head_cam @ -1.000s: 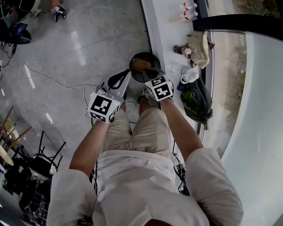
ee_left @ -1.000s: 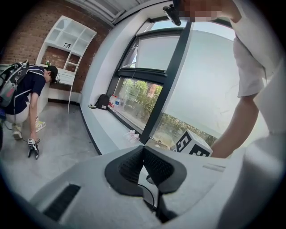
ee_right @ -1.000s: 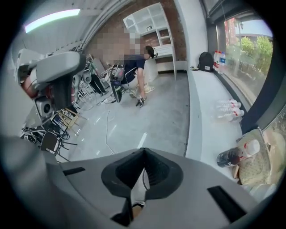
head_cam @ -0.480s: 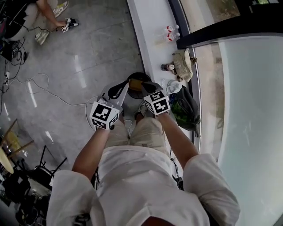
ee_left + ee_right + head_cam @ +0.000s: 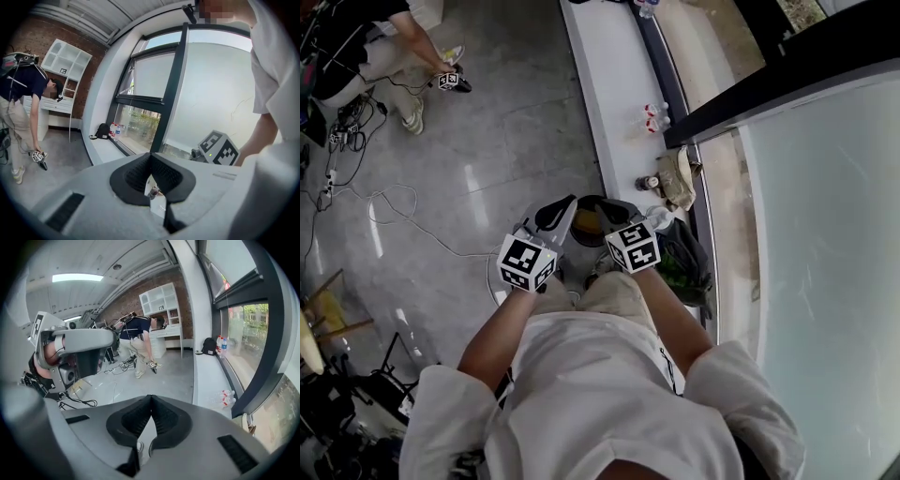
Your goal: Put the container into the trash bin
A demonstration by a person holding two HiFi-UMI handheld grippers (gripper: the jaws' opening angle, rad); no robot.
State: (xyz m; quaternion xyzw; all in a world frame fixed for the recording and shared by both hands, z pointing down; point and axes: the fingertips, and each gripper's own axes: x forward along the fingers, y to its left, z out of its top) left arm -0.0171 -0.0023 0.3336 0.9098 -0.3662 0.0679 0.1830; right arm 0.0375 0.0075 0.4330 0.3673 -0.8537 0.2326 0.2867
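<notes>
In the head view the black round trash bin (image 5: 584,236) stands on the floor by my feet, with a tan thing (image 5: 584,221) showing inside it. My left gripper (image 5: 569,202) and right gripper (image 5: 604,202) are held side by side, high above the bin. In the left gripper view the left gripper (image 5: 151,155) has its dark pads closed tip to tip with nothing between them. The right gripper (image 5: 151,397) is shut and empty in its own view. The right gripper's marker cube (image 5: 218,148) shows beside the left one.
A white ledge (image 5: 609,84) runs along the window, carrying water bottles (image 5: 654,114), a tan bag (image 5: 678,178) and a dark green bag (image 5: 682,259). Another person (image 5: 389,42) bends over at the upper left. Cables (image 5: 380,202) trail across the grey floor. Chairs (image 5: 333,394) stand at the lower left.
Both grippers have risen away from the bin, which now looks smaller and farther below. Their jaws stay shut. More of the room and the other person has come into view.
</notes>
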